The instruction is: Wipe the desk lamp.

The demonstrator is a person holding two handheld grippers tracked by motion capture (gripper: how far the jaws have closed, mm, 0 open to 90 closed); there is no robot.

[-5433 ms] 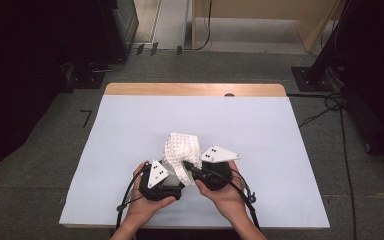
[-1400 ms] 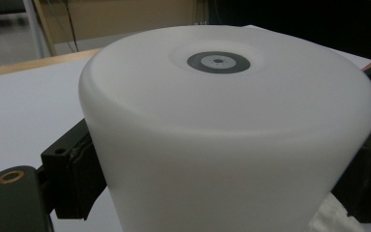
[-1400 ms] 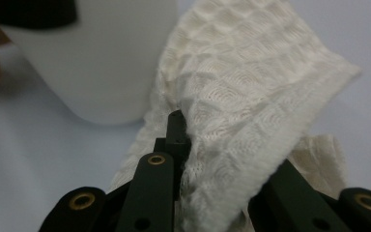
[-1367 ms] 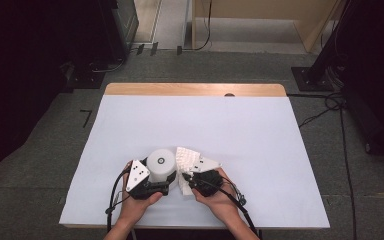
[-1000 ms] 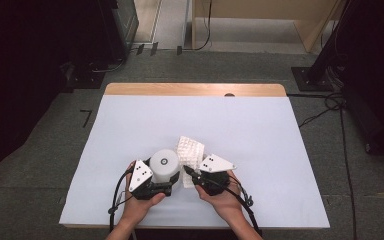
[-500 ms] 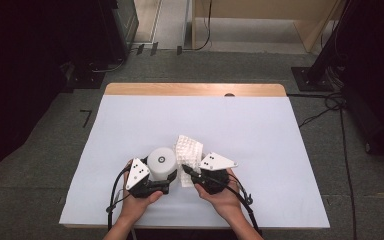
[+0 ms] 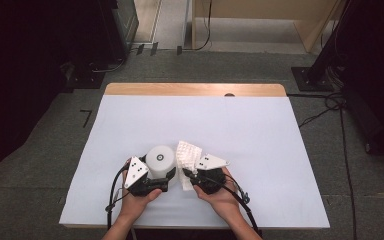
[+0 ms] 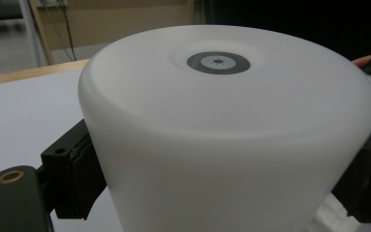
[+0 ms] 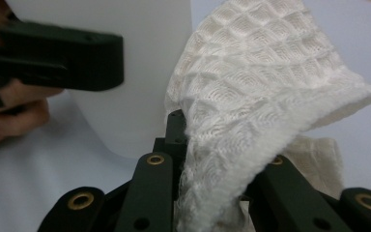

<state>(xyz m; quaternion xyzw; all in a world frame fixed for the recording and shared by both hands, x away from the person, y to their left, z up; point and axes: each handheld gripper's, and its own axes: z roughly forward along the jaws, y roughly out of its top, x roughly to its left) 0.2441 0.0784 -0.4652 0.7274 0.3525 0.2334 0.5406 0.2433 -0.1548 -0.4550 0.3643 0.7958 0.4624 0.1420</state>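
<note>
Grey carpet and dark equipment surround the table (image 7: 280, 130), whose pale sheet leaves a strip of wood bare along the far edge. Near the person's edge of that sheet stands a white cylinder (image 7: 160, 159), upright, with a small dark ring at the centre of its flat top (the left gripper view shows the ring clearly). The left gripper (image 7: 161, 176) is clamped around the cylinder: one black jaw presses its wall on each side, and the hand behind it rests on the sheet. Just to the right of the cylinder, seen from above, a white waffle-weave cloth (image 7: 187, 160) rises in a bunched fold, close beside the cylinder's wall; whether the two touch cannot be told. The right gripper (image 7: 192, 176) is clenched on the lower part of the cloth, its jaws pinching the fabric so that the loose end stands up and flops over above them. In the right gripper view the cloth (image 9: 251, 111) hangs beside the cylinder (image 9: 145, 72), with one jaw of the left gripper crossing the cylinder's wall.
</note>
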